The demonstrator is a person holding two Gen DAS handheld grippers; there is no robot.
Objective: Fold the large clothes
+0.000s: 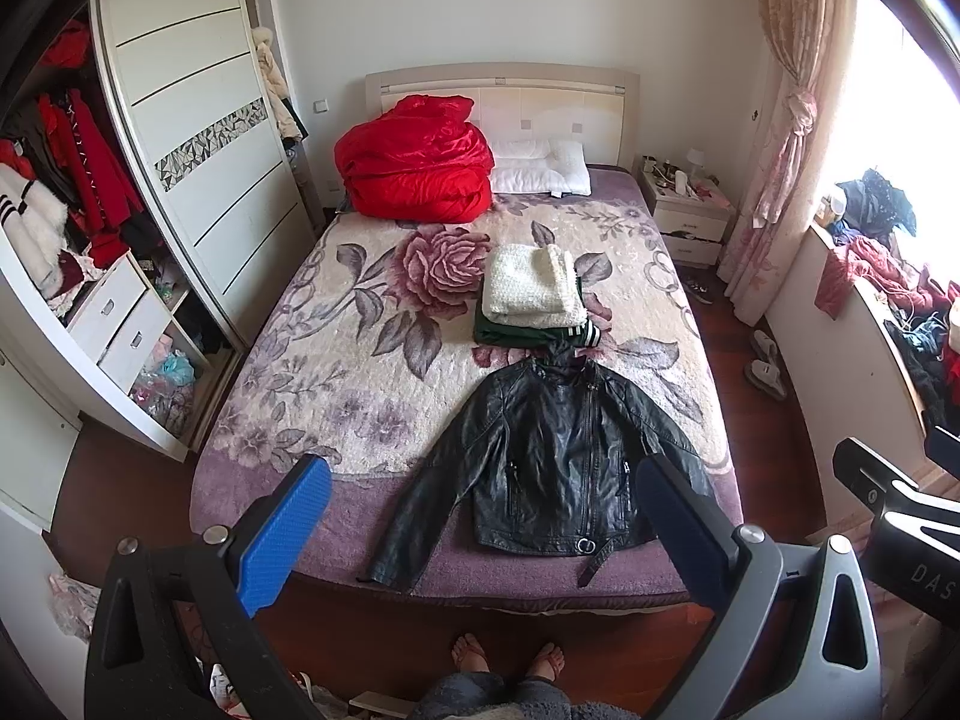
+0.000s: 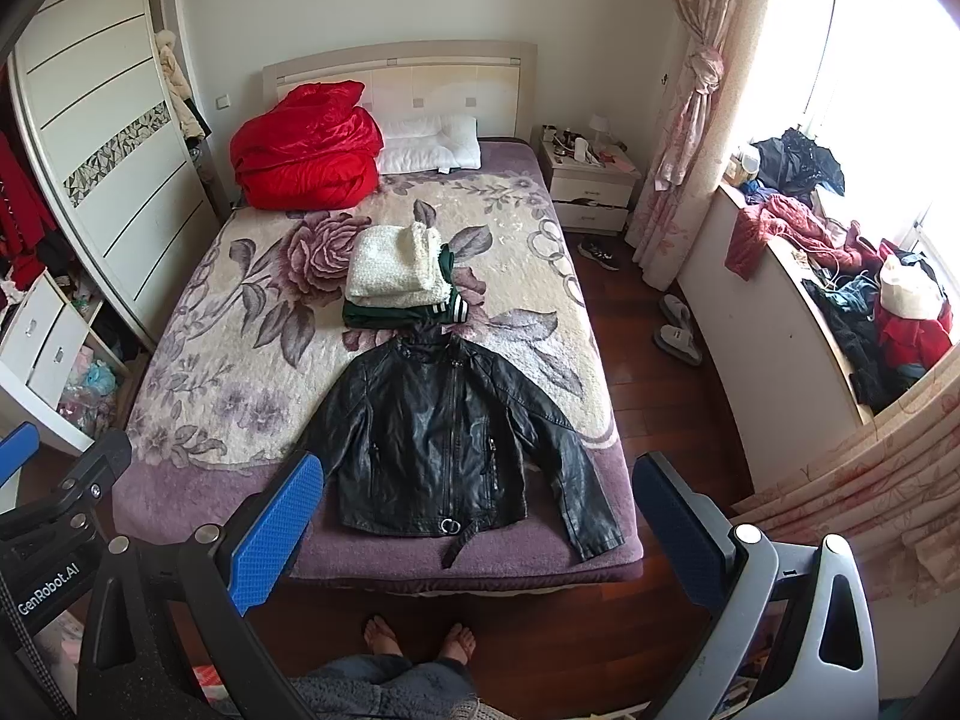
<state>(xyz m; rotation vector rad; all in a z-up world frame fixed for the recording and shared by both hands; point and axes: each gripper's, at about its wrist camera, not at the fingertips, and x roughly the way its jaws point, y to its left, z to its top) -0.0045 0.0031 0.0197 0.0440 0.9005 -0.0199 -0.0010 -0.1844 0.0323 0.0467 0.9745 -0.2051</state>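
— Both claws are up in the air over the floor, and I am holding nothing. Left claw (image 1: 480,531) is wide open. Right claw (image 2: 477,525) is wide open too.

— What is closest to you?

— Bare feet (image 2: 420,642) on the dark wood floor (image 2: 540,648), right at the foot of the bed (image 2: 198,324).

— And the jacket?

— I see the black jacket (image 2: 444,450) lying flat on the near end of the bed, front side up, zipped, arms spread out to both sides. Its belt strap hangs toward the bed edge.

— What is past it?

— A small pile (image 2: 399,285) just beyond the collar: a white fluffy thing on top, a green one under it. Farther back sit a big red quilt (image 2: 306,150) and a white pillow (image 2: 432,144), by the headboard (image 2: 420,75).
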